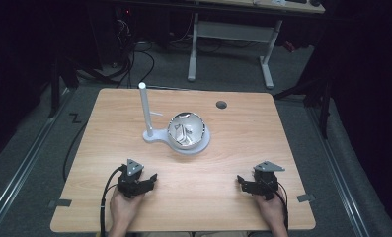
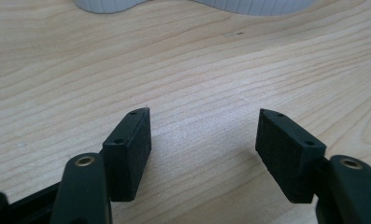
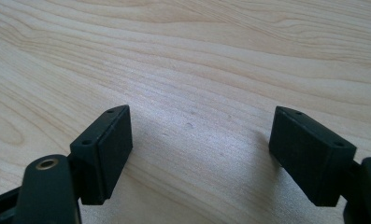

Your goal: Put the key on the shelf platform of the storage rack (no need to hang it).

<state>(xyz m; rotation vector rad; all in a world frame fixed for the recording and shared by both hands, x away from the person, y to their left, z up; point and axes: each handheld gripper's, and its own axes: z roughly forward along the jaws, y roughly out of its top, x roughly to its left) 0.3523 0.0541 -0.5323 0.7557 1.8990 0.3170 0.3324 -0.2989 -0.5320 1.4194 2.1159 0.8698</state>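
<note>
A shiny metal bowl (image 1: 186, 130) sits on a white stand (image 1: 156, 136) with a tall upright post (image 1: 145, 108), at the middle of the wooden table (image 1: 233, 148). My left gripper (image 1: 143, 181) rests low near the table's front edge, a short way in front of the stand. In the left gripper view its jaws (image 2: 204, 116) stand open over bare wood, with the stand's white base (image 2: 253, 5) at the top edge. My right gripper (image 1: 250, 183) lies at the front right, and in its own view (image 3: 202, 112) it is open with nothing between its pads.
A round cable hole (image 1: 221, 104) is set in the table's far right part. A white-legged desk (image 1: 230, 34) stands behind the table on grey floor. Cables trail from both grippers toward the front edge.
</note>
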